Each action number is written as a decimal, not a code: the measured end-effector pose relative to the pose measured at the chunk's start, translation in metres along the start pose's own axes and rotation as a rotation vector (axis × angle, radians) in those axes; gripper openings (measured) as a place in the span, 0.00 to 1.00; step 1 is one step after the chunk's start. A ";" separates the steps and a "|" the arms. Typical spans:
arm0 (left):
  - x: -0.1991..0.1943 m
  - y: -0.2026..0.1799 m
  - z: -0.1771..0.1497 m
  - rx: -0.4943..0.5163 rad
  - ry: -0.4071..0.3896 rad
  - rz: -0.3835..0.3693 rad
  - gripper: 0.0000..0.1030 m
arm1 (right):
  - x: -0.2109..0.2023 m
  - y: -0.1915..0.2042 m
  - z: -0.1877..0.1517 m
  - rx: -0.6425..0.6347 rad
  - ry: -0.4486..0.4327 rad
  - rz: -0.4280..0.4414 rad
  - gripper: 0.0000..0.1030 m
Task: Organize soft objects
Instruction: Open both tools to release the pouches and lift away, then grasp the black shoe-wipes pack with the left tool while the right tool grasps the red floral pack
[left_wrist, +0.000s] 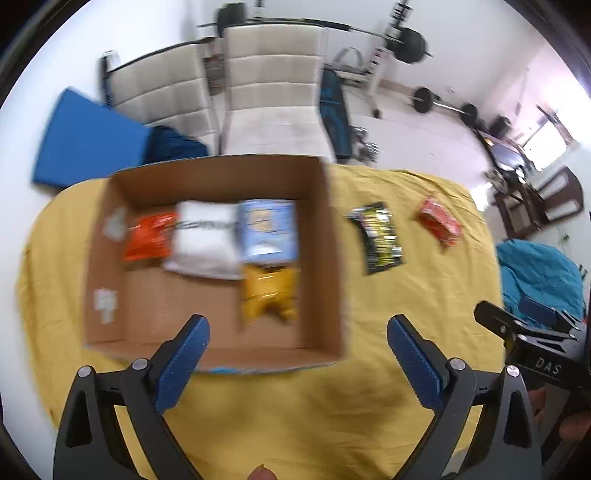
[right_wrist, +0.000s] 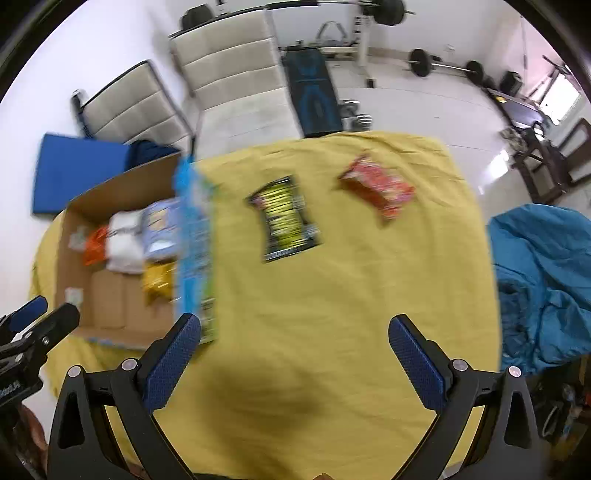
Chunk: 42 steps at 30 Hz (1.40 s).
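Left wrist view
Left gripper (left_wrist: 297, 343): jaws spread wide and empty, held above the near wall of the cardboard box (left_wrist: 325, 258).
Box: open-topped, straight ahead of the fingers, standing on the yellow cloth (left_wrist: 295, 413).
Orange packet (left_wrist: 149, 236): in the box, far left of the row along the far side.
White packet (left_wrist: 205, 240): touching the orange one on its right.
Light blue packet (left_wrist: 267, 230): next along, against the box's right wall.
Yellow packet (left_wrist: 269, 293): just nearer than the light blue one, ahead of the gap between the fingers.
Black and yellow packet (left_wrist: 380, 236): outside the box, on the cloth, ahead and to the right.
Red packet (left_wrist: 439, 221): further right on the cloth, apart from the black one.
Right gripper (left_wrist: 532, 332): at the right edge; from here its jaw state cannot be told.

Right wrist view
Right gripper (right_wrist: 295, 345): jaws wide apart, nothing between them, over bare yellow cloth (right_wrist: 314, 350).
Black and yellow packet (right_wrist: 286, 218): ahead, slightly left of centre, lying flat.
Red packet (right_wrist: 378, 188): ahead and to the right, lying flat, apart from the black one.
Cardboard box (right_wrist: 110, 291): ahead to the left; its printed blue side faces the gripper, near the left finger.
Packets in box: orange (right_wrist: 94, 245), white (right_wrist: 123, 242), light blue (right_wrist: 160, 230), yellow (right_wrist: 159, 282), all blurred.
Left gripper (right_wrist: 40, 314): tips show at the left edge, slightly parted.
Blue fabric (right_wrist: 543, 280): heaped to the right, beyond the cloth's edge.
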<state>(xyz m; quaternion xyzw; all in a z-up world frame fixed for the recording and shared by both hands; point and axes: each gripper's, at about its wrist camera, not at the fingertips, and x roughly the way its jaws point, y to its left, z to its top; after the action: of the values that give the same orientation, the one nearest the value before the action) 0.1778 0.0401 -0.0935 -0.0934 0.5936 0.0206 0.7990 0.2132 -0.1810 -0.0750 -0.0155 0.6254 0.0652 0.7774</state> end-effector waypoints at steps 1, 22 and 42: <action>0.005 -0.012 0.004 0.008 0.014 -0.011 0.96 | 0.001 -0.012 0.005 0.005 0.001 -0.007 1.00; 0.220 -0.113 0.107 -0.052 0.290 0.040 0.89 | 0.211 -0.126 0.173 -0.296 0.288 0.019 0.95; 0.283 -0.133 0.091 -0.043 0.376 0.067 0.54 | 0.260 -0.150 0.161 0.060 0.386 0.026 0.58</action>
<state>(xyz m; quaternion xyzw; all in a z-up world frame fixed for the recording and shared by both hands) 0.3663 -0.0972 -0.3213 -0.0930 0.7348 0.0423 0.6706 0.4421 -0.2910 -0.3023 0.0035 0.7648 0.0524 0.6421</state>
